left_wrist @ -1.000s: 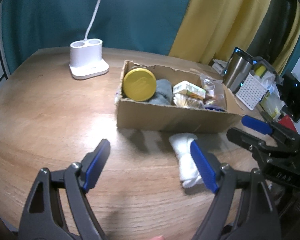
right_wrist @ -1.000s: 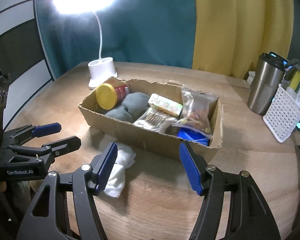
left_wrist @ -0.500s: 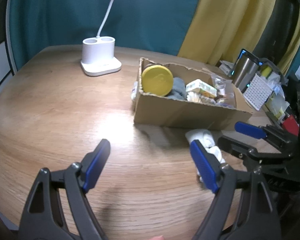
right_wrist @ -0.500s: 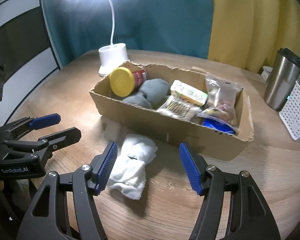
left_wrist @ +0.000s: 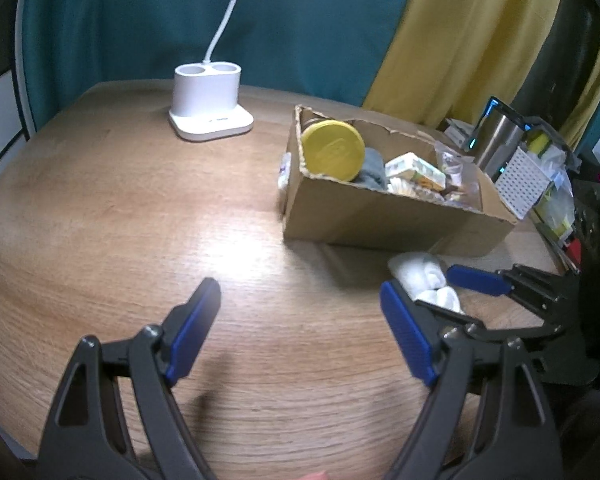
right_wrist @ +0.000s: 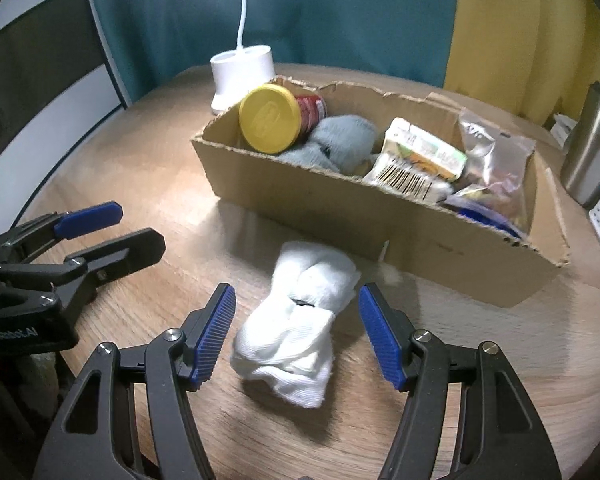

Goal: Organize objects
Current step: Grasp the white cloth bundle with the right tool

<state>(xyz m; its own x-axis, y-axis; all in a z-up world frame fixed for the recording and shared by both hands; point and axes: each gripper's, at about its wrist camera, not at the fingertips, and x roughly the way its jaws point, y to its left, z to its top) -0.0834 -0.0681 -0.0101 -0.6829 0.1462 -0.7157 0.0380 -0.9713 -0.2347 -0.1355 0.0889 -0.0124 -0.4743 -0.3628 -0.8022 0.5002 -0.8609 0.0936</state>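
A white rolled cloth bundle (right_wrist: pixel 296 320) lies on the wooden table in front of a cardboard box (right_wrist: pixel 340 212). My right gripper (right_wrist: pixel 296 294) is open and hangs low over the bundle, one blue pad on each side and neither touching it. The box (left_wrist: pixel 380 220) holds a yellow-lidded jar (right_wrist: pixel 270 118), grey socks (right_wrist: pixel 340 140), a snack pack (right_wrist: pixel 424 156) and a clear bag (right_wrist: pixel 496 156). My left gripper (left_wrist: pixel 300 292) is open over bare table to the left of the bundle (left_wrist: pixel 416 268), with nothing between its fingers. In the right wrist view the left gripper (right_wrist: pixel 100 232) shows at the left edge.
A white lamp base (left_wrist: pixel 208 100) with its cord stands at the back of the table. To the right of the box are a steel tumbler (right_wrist: pixel 588 152) and a white perforated basket (left_wrist: pixel 520 176). Teal and yellow curtains hang behind. The rounded table edge runs along the left.
My right gripper has come down and forward, so the white bundle now lies between its fingers. My left gripper has drifted slightly left, away from the bundle.
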